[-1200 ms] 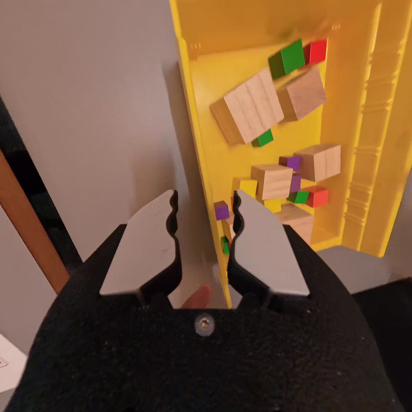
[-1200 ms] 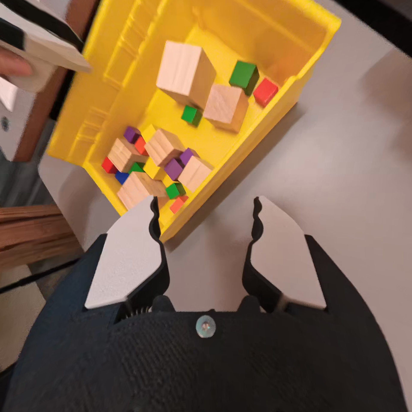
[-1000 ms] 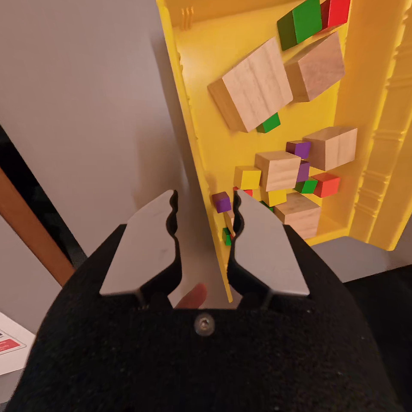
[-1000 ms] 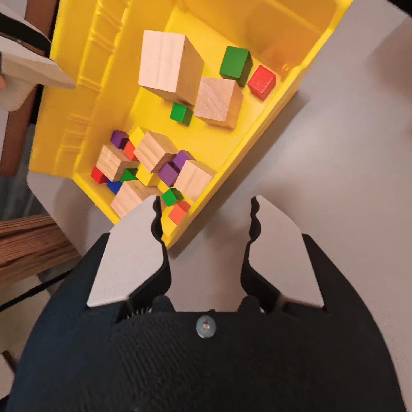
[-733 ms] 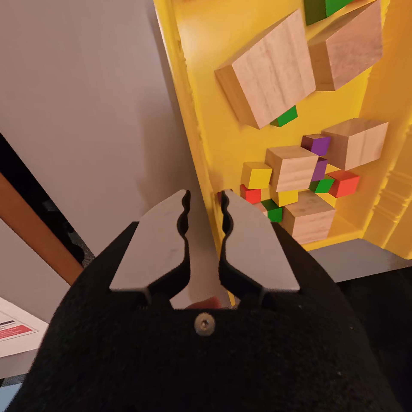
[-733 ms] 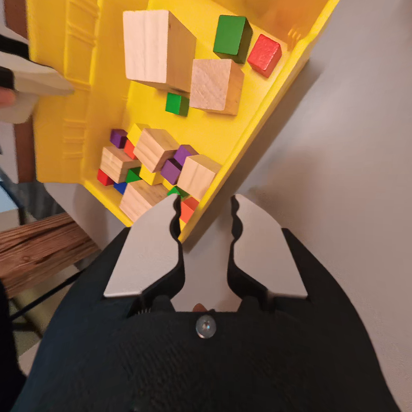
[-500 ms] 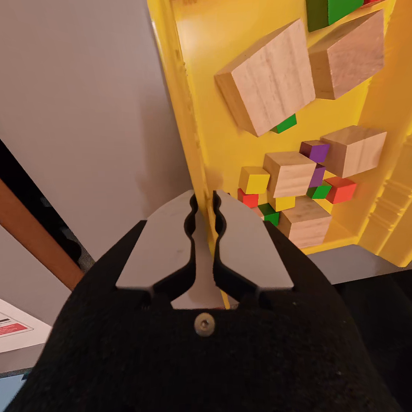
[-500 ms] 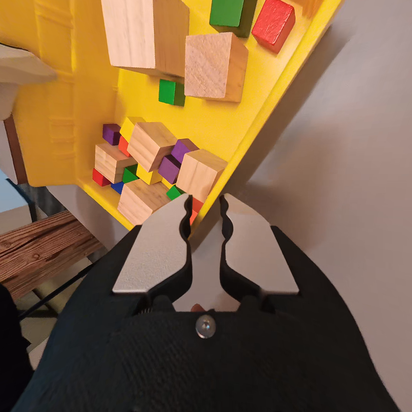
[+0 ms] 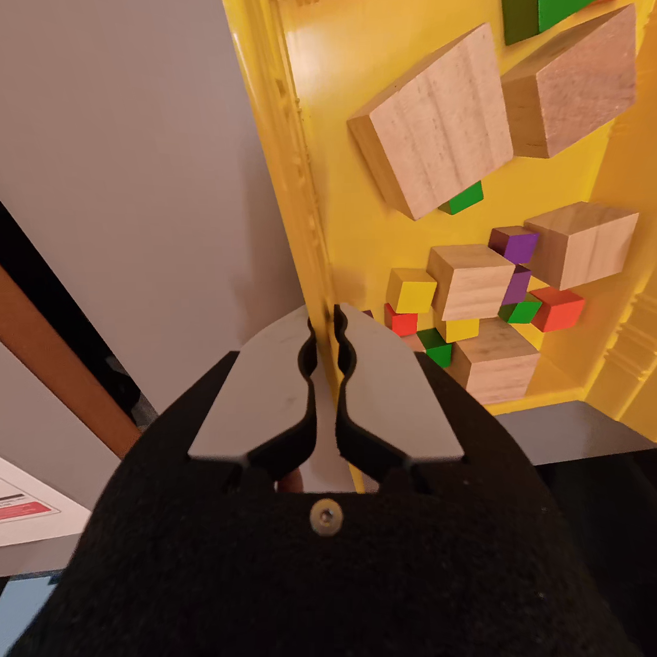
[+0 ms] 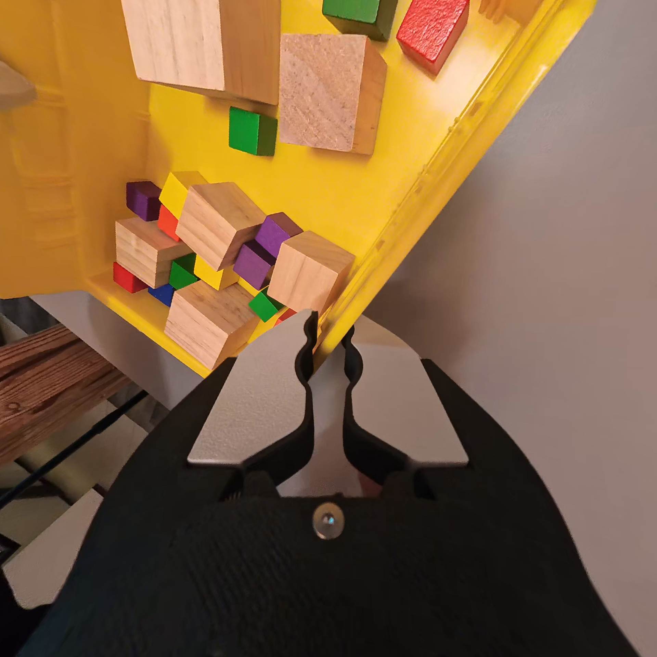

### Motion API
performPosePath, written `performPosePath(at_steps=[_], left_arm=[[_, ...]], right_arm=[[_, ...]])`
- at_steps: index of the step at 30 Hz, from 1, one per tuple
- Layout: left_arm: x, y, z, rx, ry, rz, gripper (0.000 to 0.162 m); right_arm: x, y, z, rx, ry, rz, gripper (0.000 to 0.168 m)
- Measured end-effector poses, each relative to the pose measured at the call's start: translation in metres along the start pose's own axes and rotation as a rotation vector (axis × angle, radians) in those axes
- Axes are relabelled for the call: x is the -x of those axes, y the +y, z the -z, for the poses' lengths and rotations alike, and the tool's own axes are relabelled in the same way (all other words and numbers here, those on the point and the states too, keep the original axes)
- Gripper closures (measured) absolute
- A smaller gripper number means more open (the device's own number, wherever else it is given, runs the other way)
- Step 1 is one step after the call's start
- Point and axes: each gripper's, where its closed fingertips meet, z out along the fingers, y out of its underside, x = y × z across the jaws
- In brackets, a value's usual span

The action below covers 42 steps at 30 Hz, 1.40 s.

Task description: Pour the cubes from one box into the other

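- Grippers are seen clamped on opposite long walls of one yellow box (image 9: 313, 199), which rests on a grey table (image 9: 142, 177)
- In the left wrist view, the left gripper (image 9: 324, 320) is placed at lower centre, its two grey fingers (image 9: 270, 387) closed tight on the box's thin side wall, with one finger outside the box and one inside
- In the right wrist view, the right gripper (image 10: 329, 329) is likewise clenched on the other long wall near the box's near corner, the wall being pinched between its tips
- Wooden and coloured cubes are held inside the box: a large wooden cube (image 9: 437, 121) lies toward the upper middle of the left view, with a second wooden cube (image 9: 576, 81) touching it at the upper right
- A small green cube (image 10: 250, 131) is seen just beside the second wooden cube (image 10: 323, 92) in the right view, and a red cube (image 10: 430, 32) lies at the top, near the wall
- A heap of smaller cubes is gathered at the box's near end: wooden ones (image 10: 220, 224), purple (image 10: 252, 265), yellow (image 9: 414, 291), orange-red (image 9: 558, 309), green (image 9: 435, 348) and one blue (image 10: 161, 293)
- Brown wooden planks (image 10: 46, 377) are visible at the left edge of the right view, beyond the table edge
- A white sheet with a red patch (image 9: 25, 512) is seen at the lower left of the left view
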Motion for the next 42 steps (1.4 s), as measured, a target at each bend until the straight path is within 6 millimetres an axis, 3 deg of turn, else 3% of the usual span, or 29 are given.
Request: performPosePath(at_steps=[1,16,24,29,35,39,42], left_arm=[[0.0,0.0,0.0,-0.001,-0.005,0.01,0.157],[0.003,-0.001,-0.002,-0.093,0.009,0.067,0.16],[0.002,0.011,0.003,-0.078,0.066,0.119,0.16],[0.0,0.016,0.022,-0.113,0.086,0.152,0.16],[-0.017,0.02,0.067,-0.173,0.055,0.143,0.16],[-0.05,0.014,0.098,-0.218,0.035,0.106,0.16],[-0.089,0.001,0.118,-0.264,0.048,0.074,0.16]], right_arm=[[-0.001,0.001,0.0,0.005,0.009,0.009,0.156],[0.0,-0.002,0.002,-0.06,0.02,-0.061,0.16],[0.004,-0.004,0.008,-0.066,0.056,-0.015,0.161],[0.013,-0.006,0.031,-0.077,0.077,0.041,0.161],[0.018,0.0,0.074,-0.129,0.066,0.086,0.16],[0.005,0.016,0.116,-0.173,0.09,0.114,0.16],[-0.018,0.035,0.153,-0.219,0.12,0.1,0.16]])
